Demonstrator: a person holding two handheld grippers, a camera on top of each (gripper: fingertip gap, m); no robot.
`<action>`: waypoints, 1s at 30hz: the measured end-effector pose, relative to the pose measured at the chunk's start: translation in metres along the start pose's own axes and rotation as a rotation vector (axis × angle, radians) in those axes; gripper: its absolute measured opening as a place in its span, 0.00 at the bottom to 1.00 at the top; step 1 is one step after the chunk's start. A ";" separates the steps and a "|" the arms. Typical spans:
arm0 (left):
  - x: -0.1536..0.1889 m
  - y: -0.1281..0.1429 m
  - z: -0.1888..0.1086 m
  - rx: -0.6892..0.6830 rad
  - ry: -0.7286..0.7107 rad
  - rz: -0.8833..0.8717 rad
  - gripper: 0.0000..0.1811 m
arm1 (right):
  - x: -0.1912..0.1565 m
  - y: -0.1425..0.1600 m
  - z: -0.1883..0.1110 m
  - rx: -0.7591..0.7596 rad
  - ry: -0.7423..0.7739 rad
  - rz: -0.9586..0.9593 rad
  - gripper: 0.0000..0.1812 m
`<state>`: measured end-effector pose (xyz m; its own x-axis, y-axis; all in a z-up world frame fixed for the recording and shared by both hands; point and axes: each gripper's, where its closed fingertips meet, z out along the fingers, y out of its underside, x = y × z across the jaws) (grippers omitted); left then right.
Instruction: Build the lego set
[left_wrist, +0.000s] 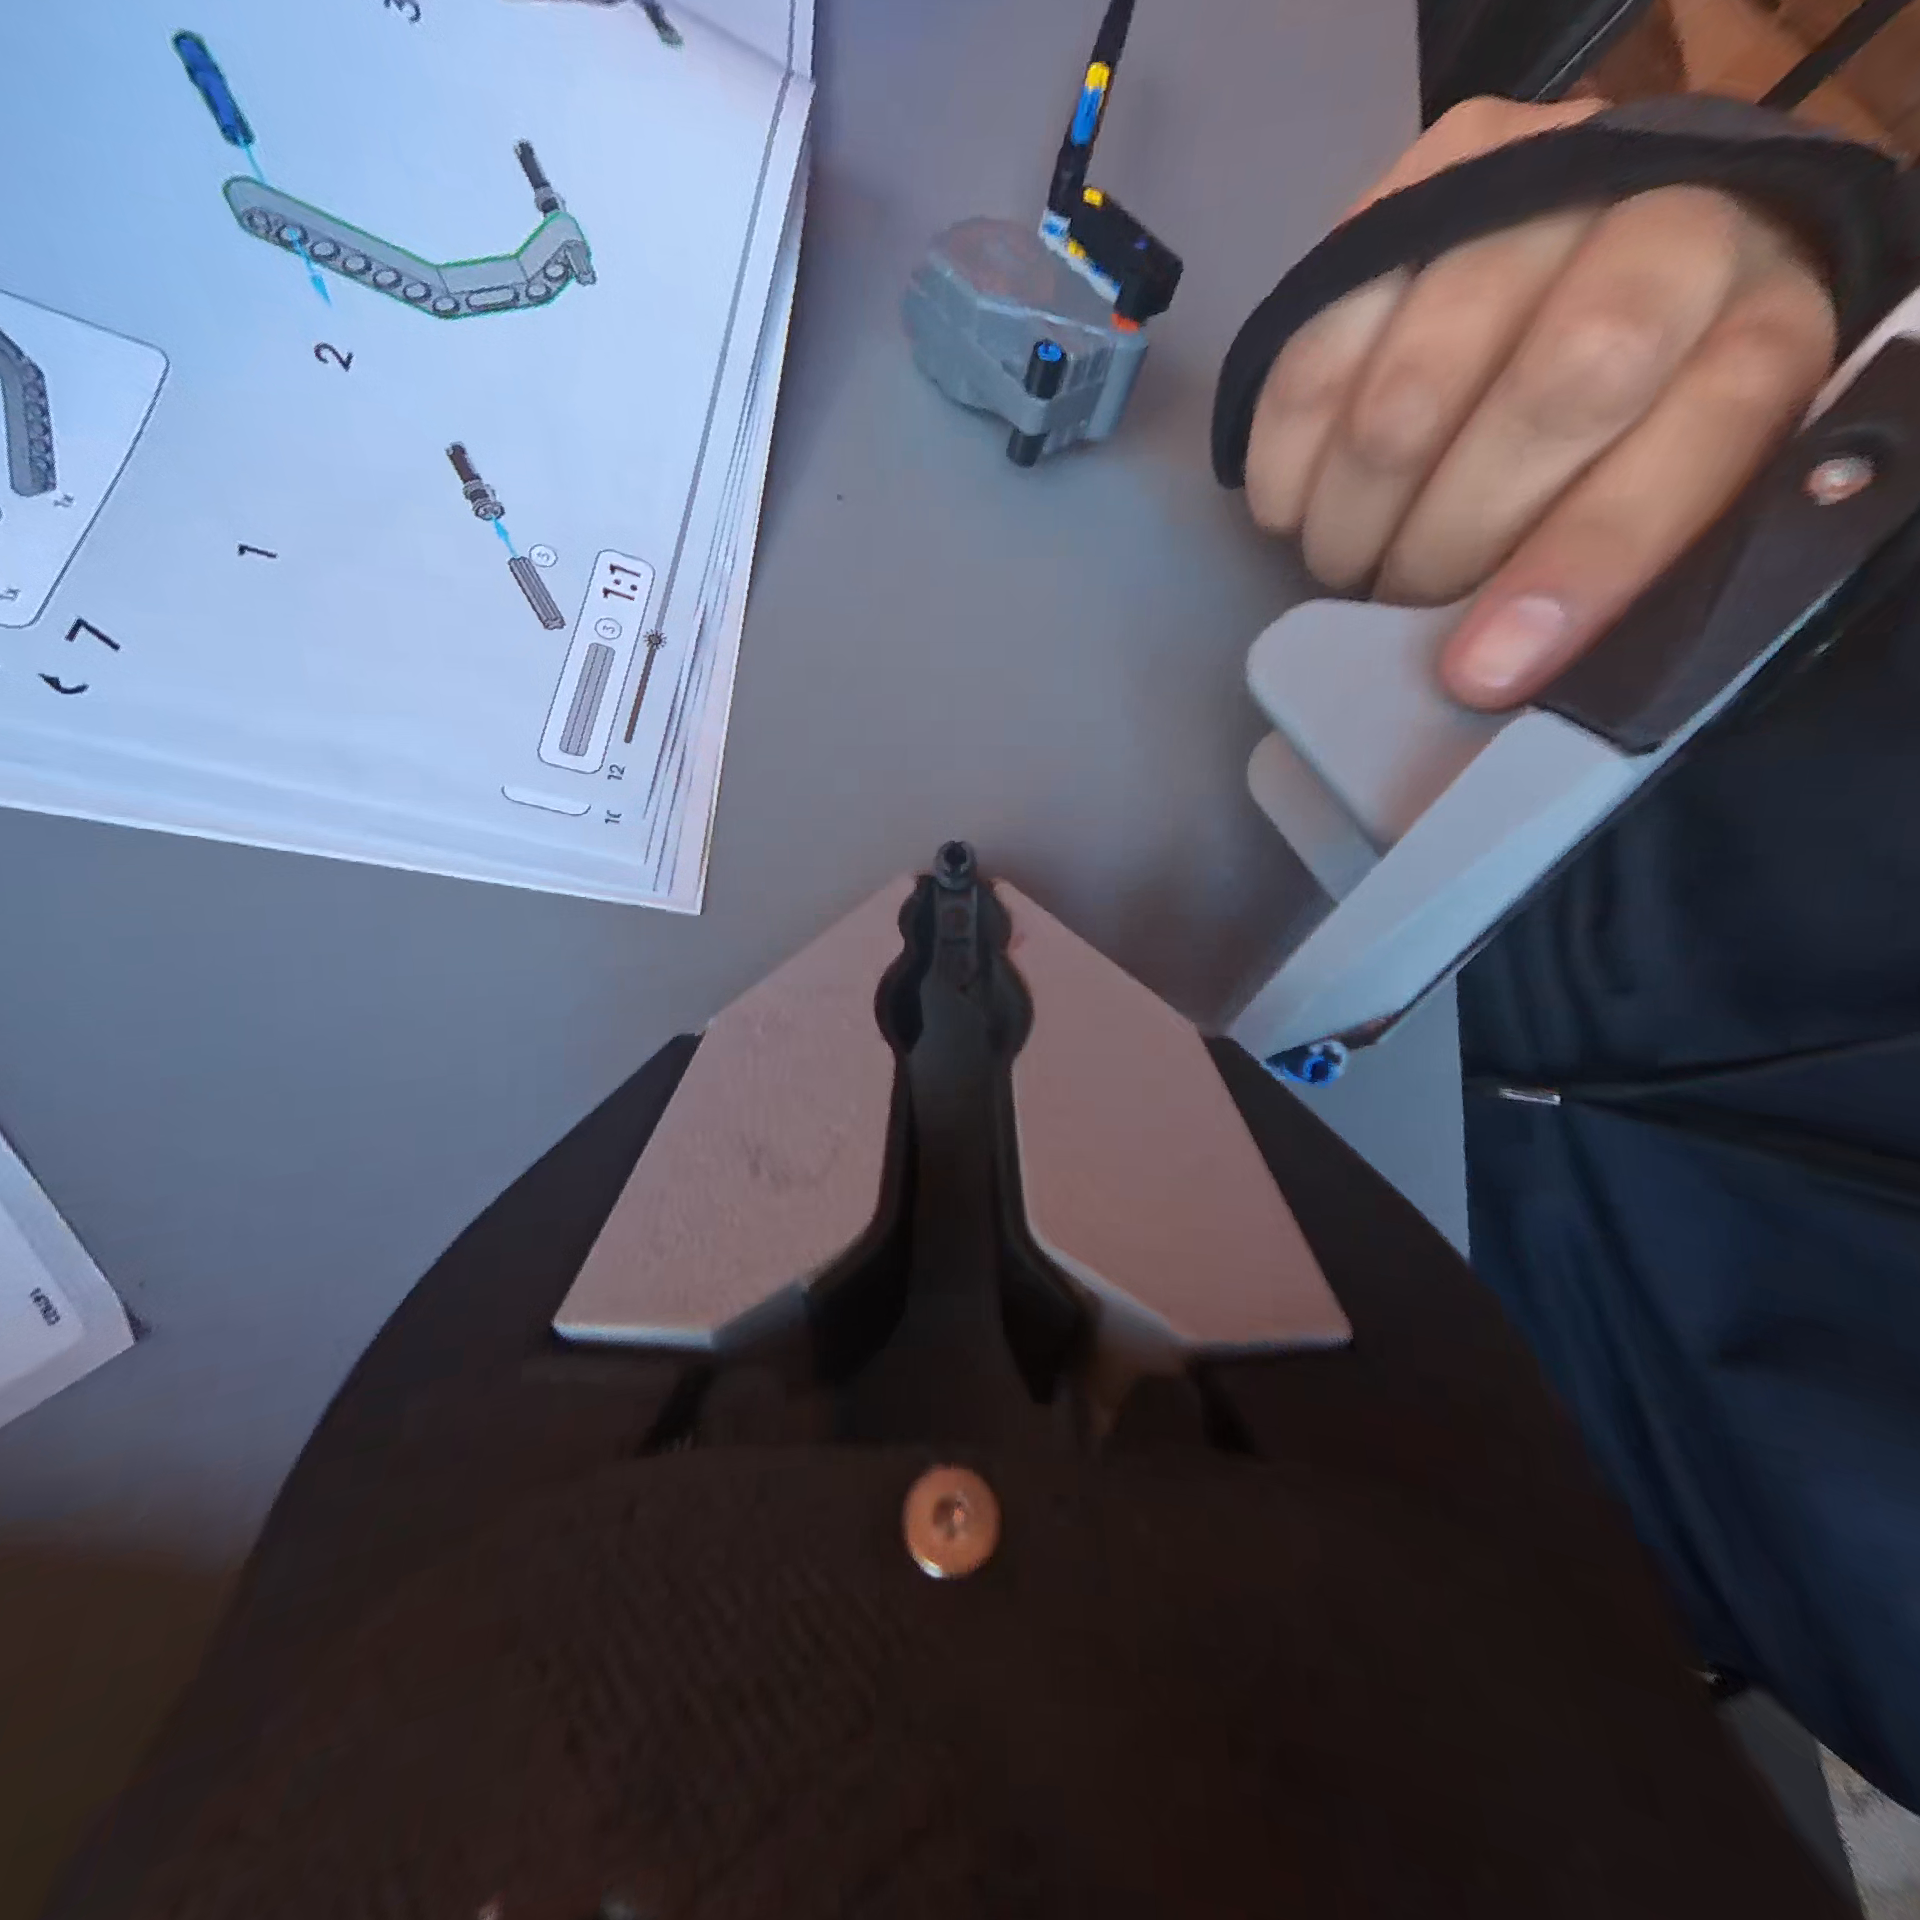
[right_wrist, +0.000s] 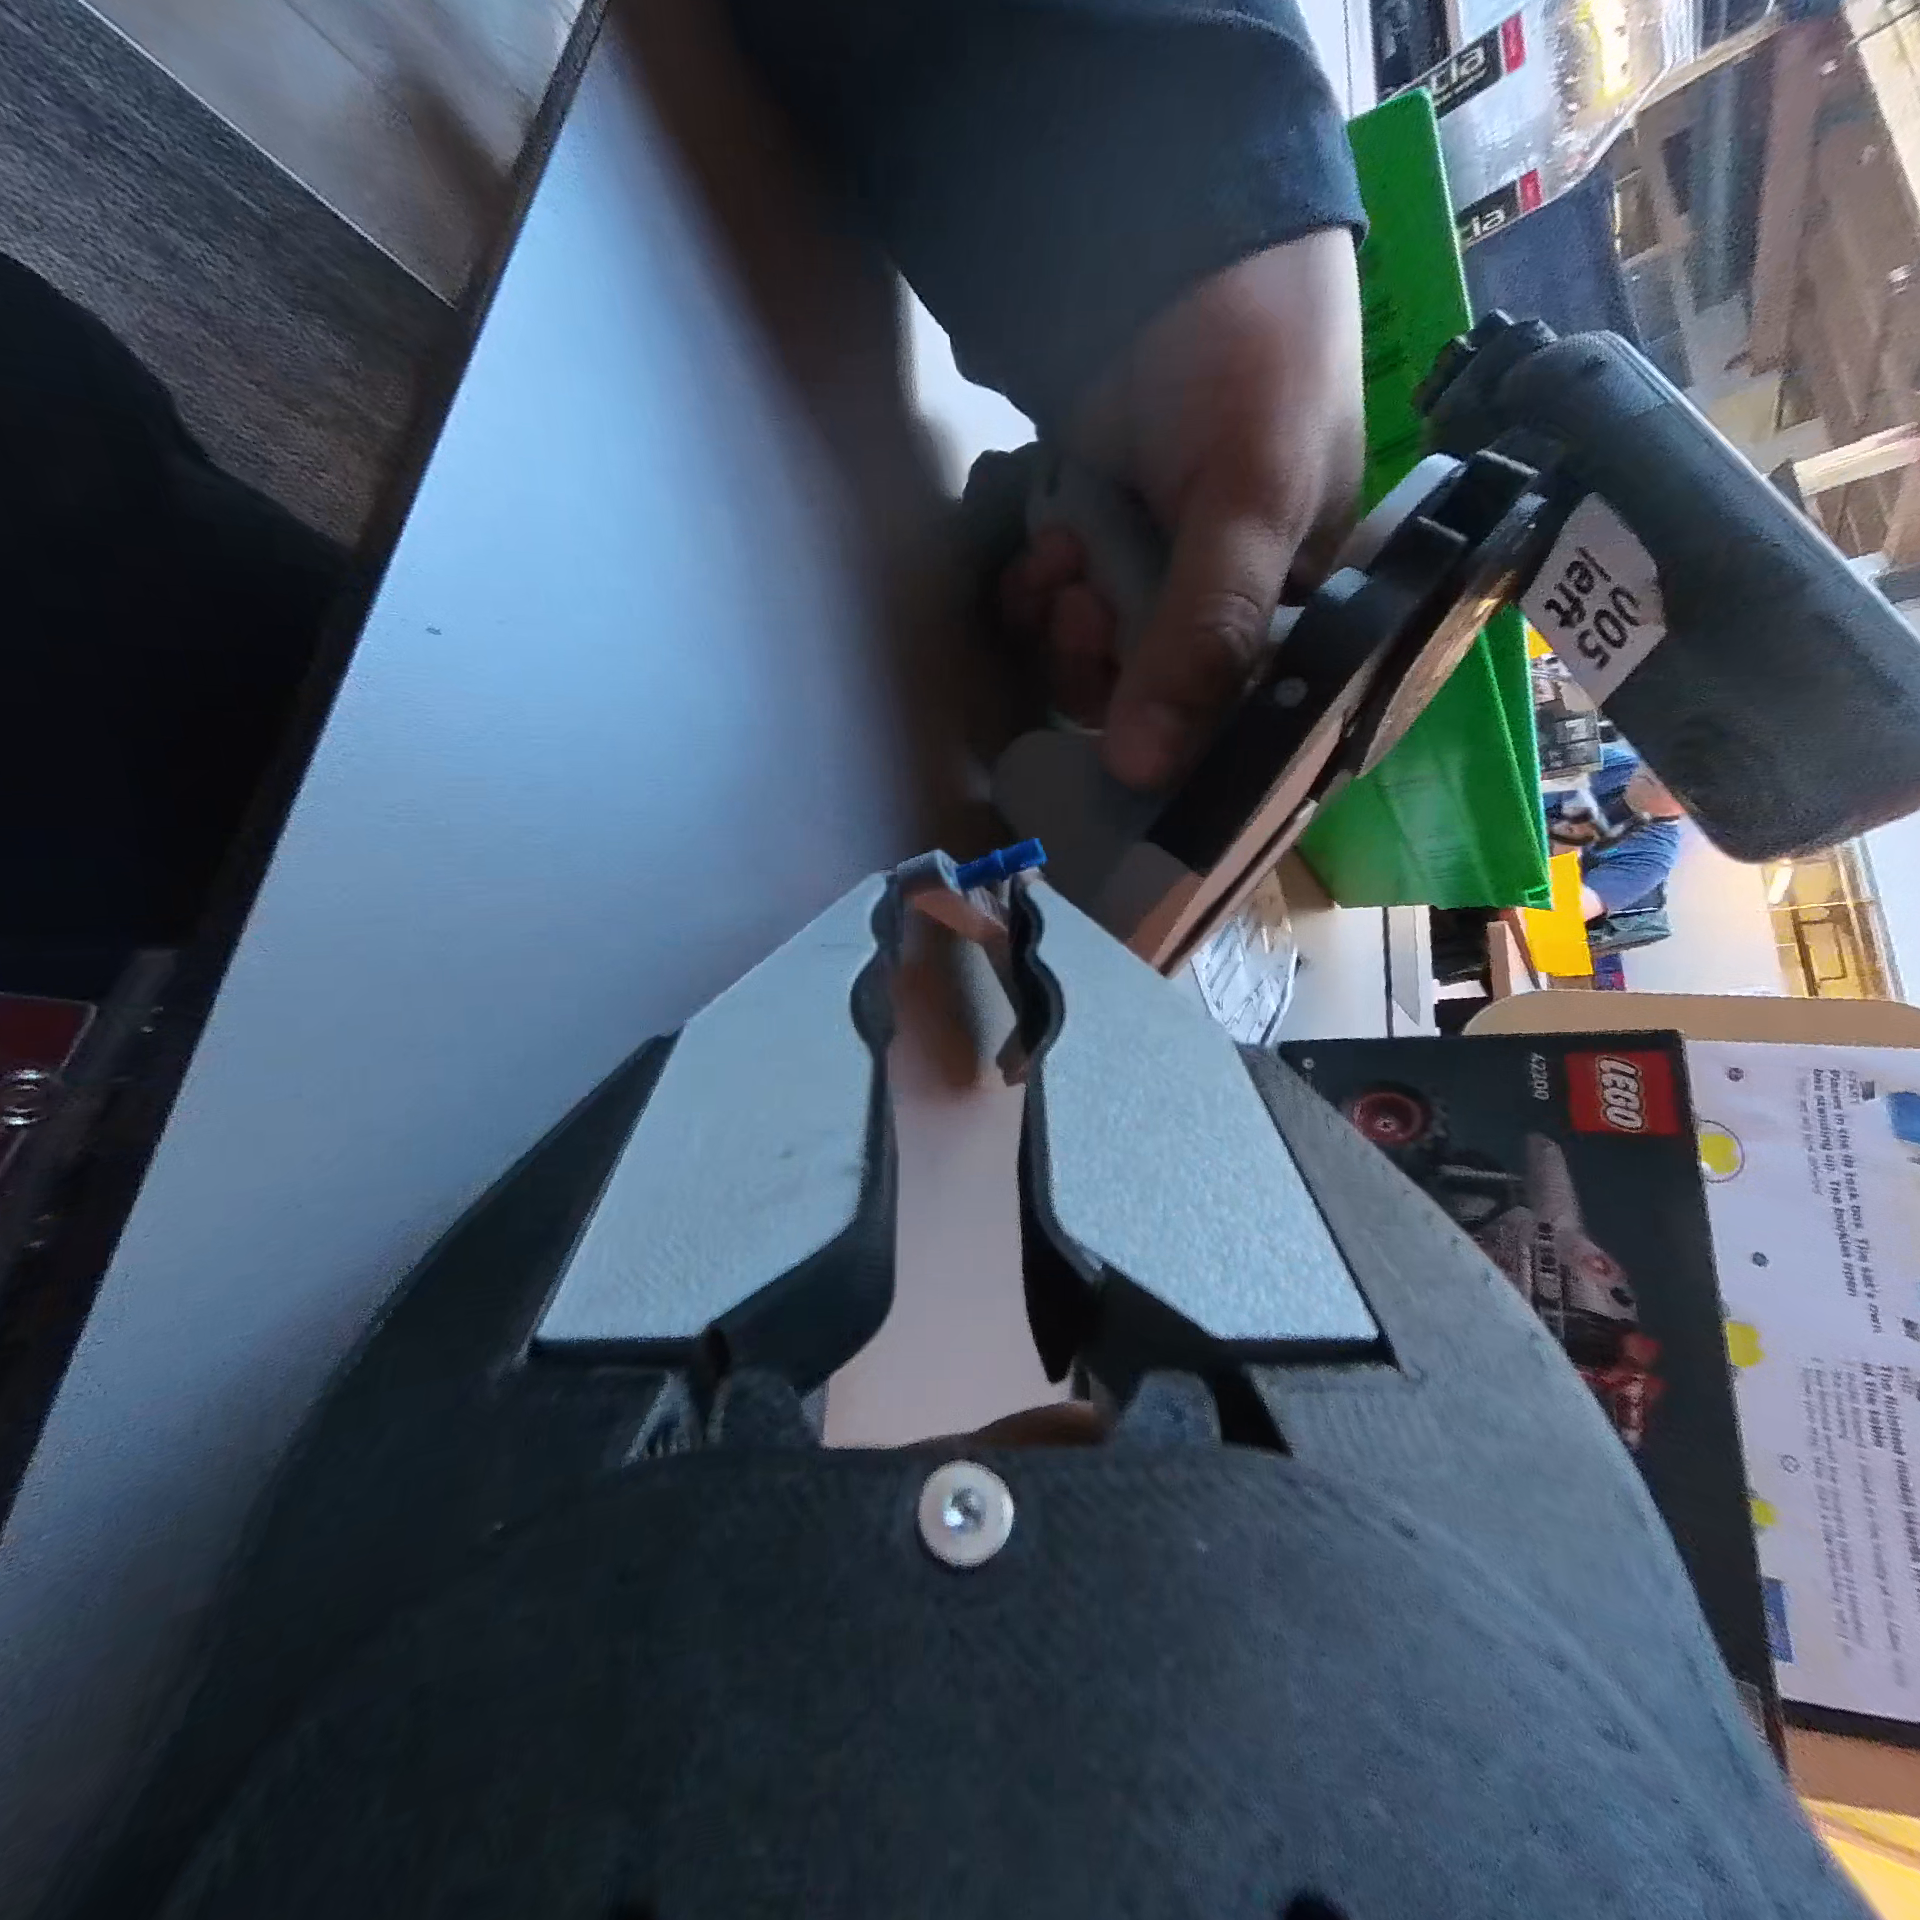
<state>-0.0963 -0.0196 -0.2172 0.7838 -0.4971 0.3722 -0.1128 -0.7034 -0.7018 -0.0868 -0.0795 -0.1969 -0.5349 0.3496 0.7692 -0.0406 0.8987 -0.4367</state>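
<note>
Left wrist view shows the left gripper (left_wrist: 954, 873) closed on a small black pin (left_wrist: 953, 860); only the pin's round end sticks out past the tips, the rest is hidden between the fingers. Beyond it lies the grey table (left_wrist: 935, 644), with the open instruction booklet (left_wrist: 416, 436) to the left, cut off by the frame edge. Farther away stands a grey lego assembly (left_wrist: 1023, 327) with black, blue and yellow parts. At the right, the right gripper (left_wrist: 1304, 1060) comes in with a blurred hand (left_wrist: 1538, 416) on it, and holds a blue pin (left_wrist: 1307, 1066) at its tip.

In the right wrist view the right gripper (right_wrist: 961, 883) pinches this blue pin (right_wrist: 1000, 862) together with a small grey piece (right_wrist: 928, 868), hard to make out. A lego box (right_wrist: 1538, 1226) lies at the right.
</note>
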 end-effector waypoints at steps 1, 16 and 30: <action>0.000 -0.001 0.000 0.006 -0.002 -0.004 0.03 | -0.001 0.001 0.001 -0.004 -0.010 0.007 0.10; -0.006 -0.011 -0.002 0.056 -0.040 -0.015 0.11 | 0.026 0.009 -0.011 0.042 0.047 0.223 0.04; 0.000 -0.030 -0.032 0.153 -0.274 0.383 0.17 | 0.057 0.038 -0.027 0.052 0.112 0.492 0.04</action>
<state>-0.1130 -0.0144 -0.1763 0.8374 -0.5394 -0.0890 -0.3496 -0.4032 -0.8457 -0.0958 -0.0183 -0.1570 -0.4072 0.7575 0.5102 0.1498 0.6065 -0.7809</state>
